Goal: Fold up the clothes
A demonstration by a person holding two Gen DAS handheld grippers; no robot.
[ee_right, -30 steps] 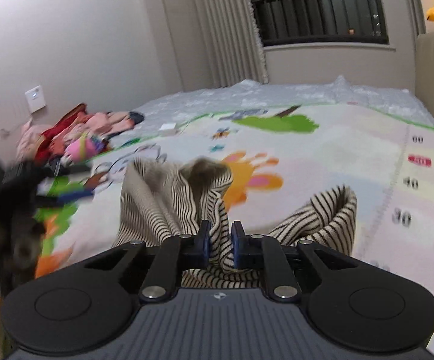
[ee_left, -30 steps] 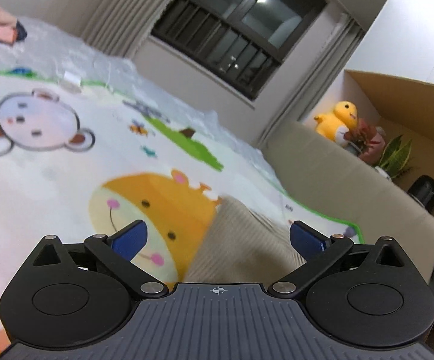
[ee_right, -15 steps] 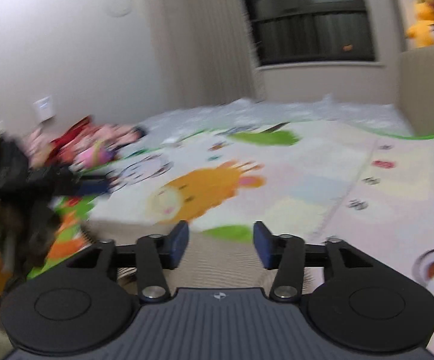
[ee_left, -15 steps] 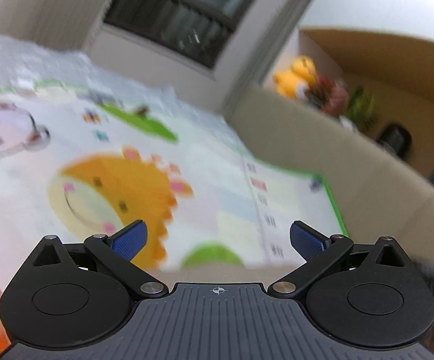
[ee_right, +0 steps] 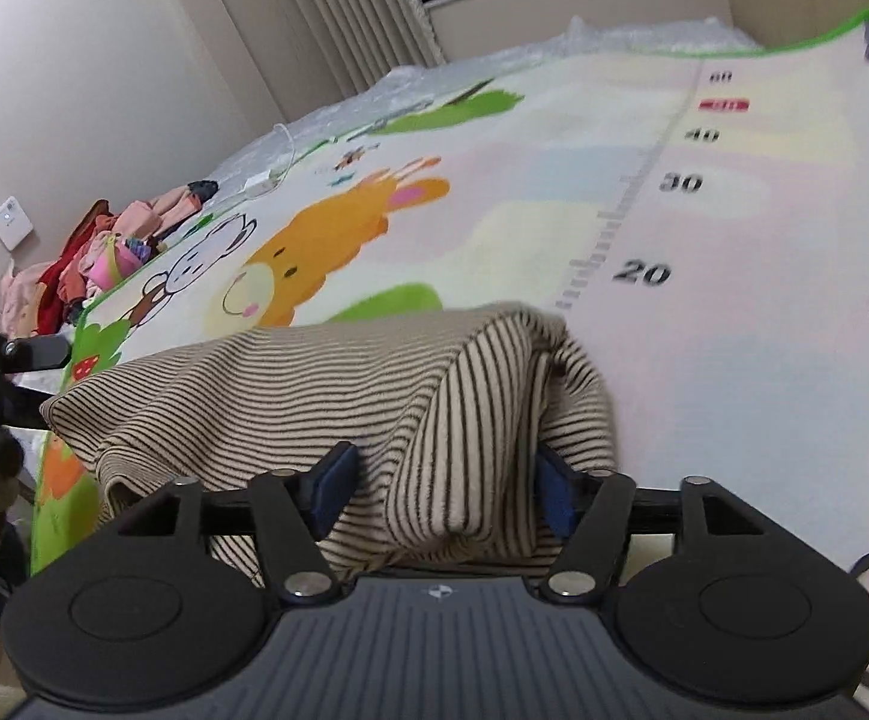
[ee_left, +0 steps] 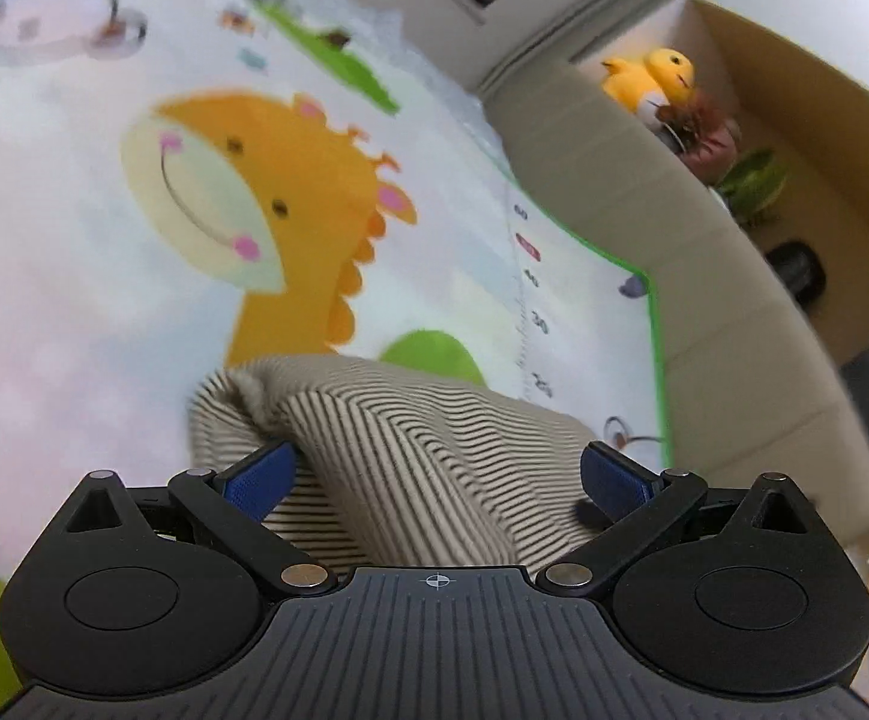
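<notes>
1. Left wrist view: the play mat (ee_left: 104,276) fills most of the frame, blurred at its far end, with the striped garment (ee_left: 410,444) covering its near part.
2. Beyond the mat's right edge, a beige sofa (ee_left: 644,192) is cut off by the frame; a yellow plush toy (ee_left: 650,81) sits on its top.
3. The striped garment lies bunched on the mat directly ahead of the left hand-held gripper (ee_left: 434,480), a raised fold sitting between its spread blue pads, neither visibly pressing on the cloth; its near edge is hidden under the gripper body.
4. Right wrist view: the striped garment (ee_right: 326,384) sits ahead of the right hand-held gripper (ee_right: 440,489), whose fingers stand apart around a hanging fold.
5. Far left, a pile of clothes (ee_right: 98,252) is too small to sort.
</notes>
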